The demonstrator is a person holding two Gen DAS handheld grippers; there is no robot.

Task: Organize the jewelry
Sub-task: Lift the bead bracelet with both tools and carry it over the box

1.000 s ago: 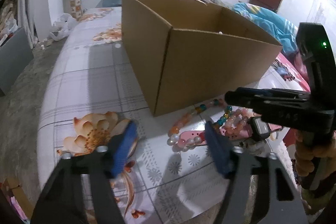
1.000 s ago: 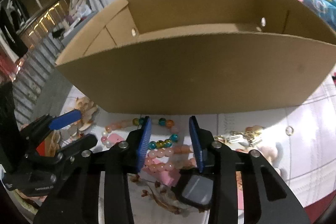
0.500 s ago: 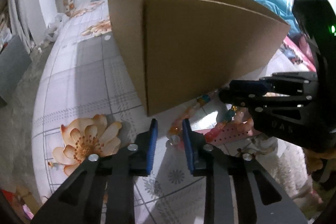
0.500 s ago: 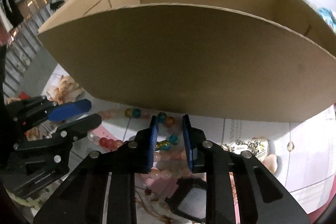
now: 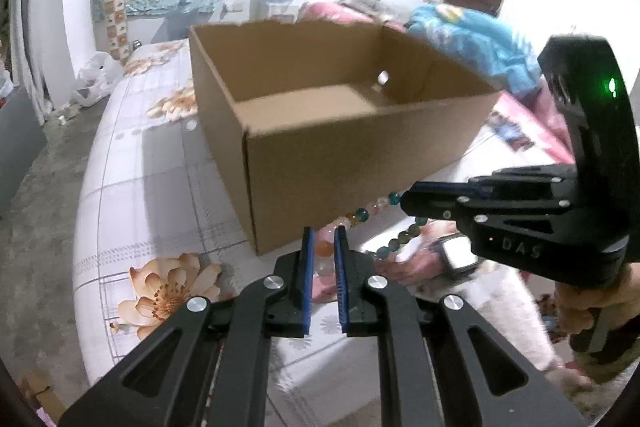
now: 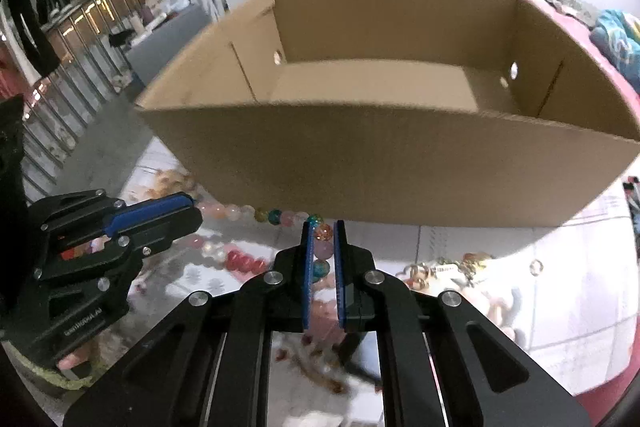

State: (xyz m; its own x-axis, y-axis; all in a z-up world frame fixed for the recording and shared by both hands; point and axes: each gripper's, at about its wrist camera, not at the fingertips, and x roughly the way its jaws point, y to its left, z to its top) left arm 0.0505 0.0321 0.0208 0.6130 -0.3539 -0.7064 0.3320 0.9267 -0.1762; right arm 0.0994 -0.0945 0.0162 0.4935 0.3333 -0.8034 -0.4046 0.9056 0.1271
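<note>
Gripping one bead necklace (image 6: 276,217) between them, both grippers stand in front of the cardboard box (image 6: 384,163), so the coming move looks to turn on the box lying straight ahead of and beyond both tools, its open top facing up and its long near wall running across the right wrist view.

Nearest, the left gripper (image 5: 322,259) has its blue pads drawn in to a narrow gap, with pale pink and orange beads pinched between them. The right gripper (image 6: 322,255) is closed about as far, clamping an orange, a pink and a teal bead stacked between its pads. The strand runs roughly side to side between the two tools, parallel to the box's near wall and just in front of its foot, sagging a little in the middle; whether it has cleared the bed (image 5: 140,187) entirely I cannot tell.

Below and just behind the strand, on the flowered cover near the bed's front edge, lie the rest of the pieces: a pink band with a watch (image 5: 456,255), some red beads (image 6: 240,261), and toward the right a small heap of gold-coloured trinkets (image 6: 444,269) and a lone ring (image 6: 536,267).

Farther on, the box interior shows bare cardboard. Neither hand is clearly nearer to it; the left one sits off the box's near corner, the right one before the middle of the long wall.
</note>
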